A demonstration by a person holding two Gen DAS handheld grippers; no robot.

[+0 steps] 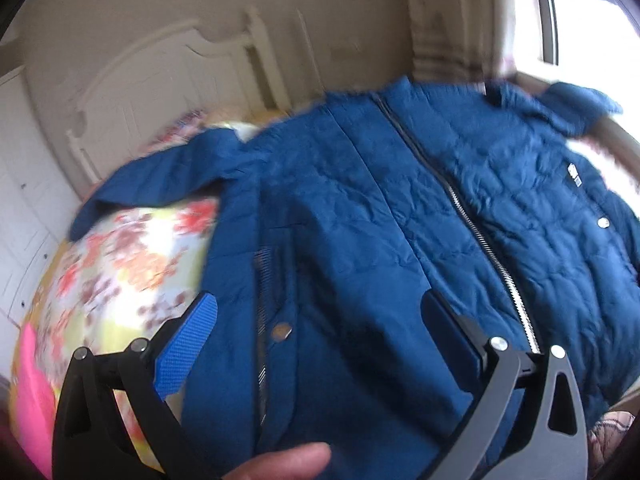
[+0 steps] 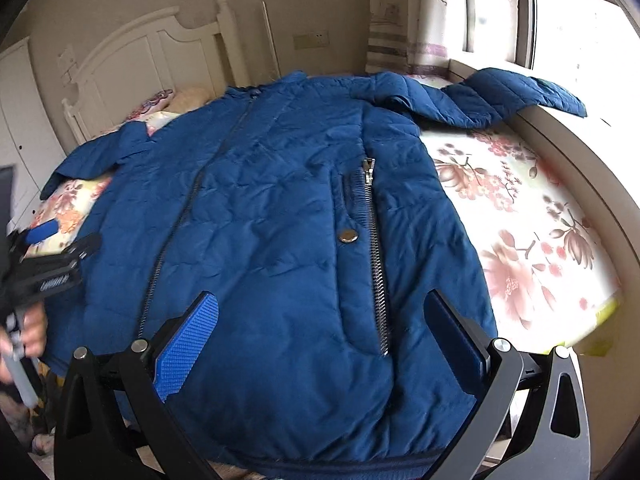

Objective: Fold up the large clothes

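A large blue quilted jacket (image 2: 280,208) lies spread front-up on a bed with a floral sheet (image 2: 520,216). Its front zip runs up the middle and both sleeves stretch out sideways, the right sleeve (image 2: 516,92) reaching the window ledge. My right gripper (image 2: 320,340) stands open above the jacket's hem, beside a pocket zip (image 2: 376,264) and a snap button (image 2: 347,236). My left gripper (image 1: 320,340) is open too, hovering over the jacket (image 1: 400,220) near its left pocket. The left gripper (image 2: 60,248) also shows at the left edge of the right wrist view, held by a hand.
A white headboard (image 2: 160,52) stands at the far end of the bed, with pillows (image 2: 176,100) below it. A window and curtain (image 2: 432,12) are at the right, a ledge (image 2: 568,140) along the bed. White wardrobe doors (image 1: 24,208) stand at the left. Something pink (image 1: 32,392) lies at the bed's left edge.
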